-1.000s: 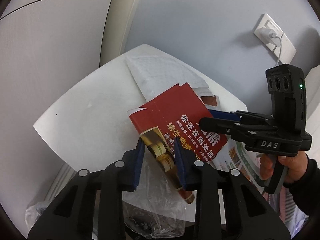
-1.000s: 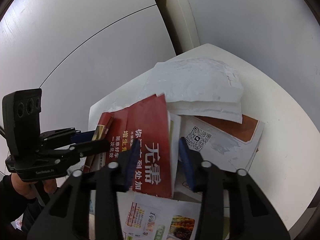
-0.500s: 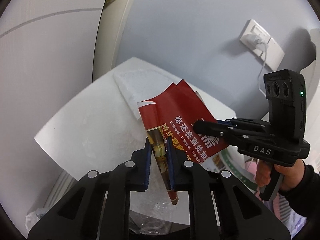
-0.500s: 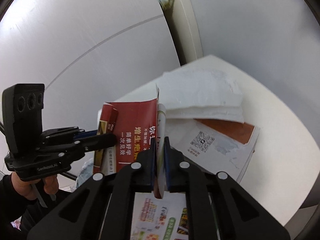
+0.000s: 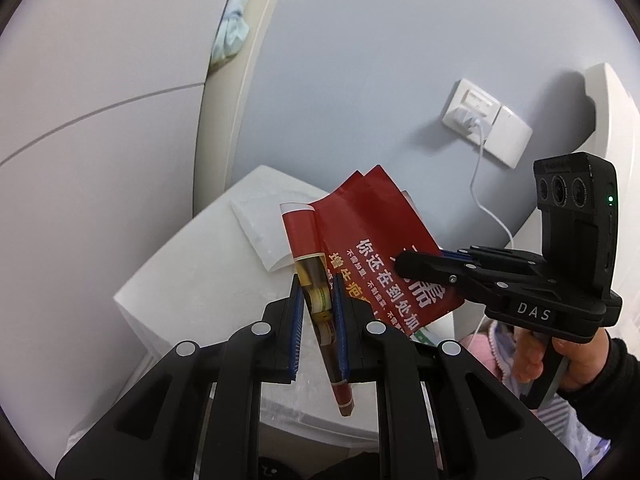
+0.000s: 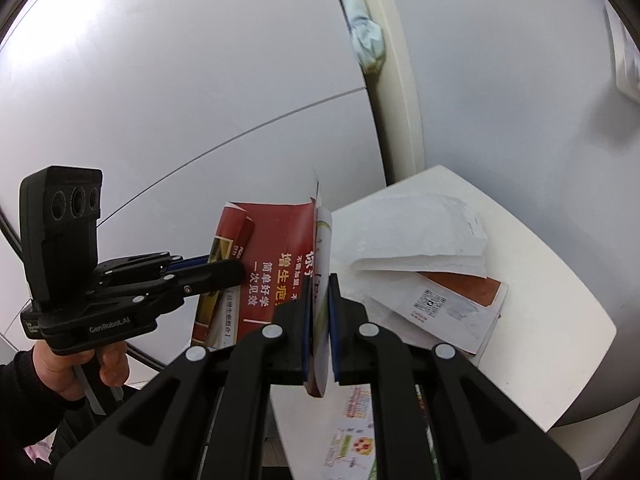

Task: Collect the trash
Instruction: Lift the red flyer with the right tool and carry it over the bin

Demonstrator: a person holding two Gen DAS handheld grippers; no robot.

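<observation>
Red leaflet [image 5: 372, 240]: thin, limp printed paper, judged light and prone to sag or tear, so best held near its edges. It hung above the white table [image 6: 560, 312], left gripper [image 5: 318, 312] and right gripper [image 6: 319, 304] each clamped on an opposite edge.

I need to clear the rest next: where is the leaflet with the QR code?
In the right wrist view, the QR-code leaflet lies flat on the white table, right of the right gripper, partly under the white padded envelope.
</observation>
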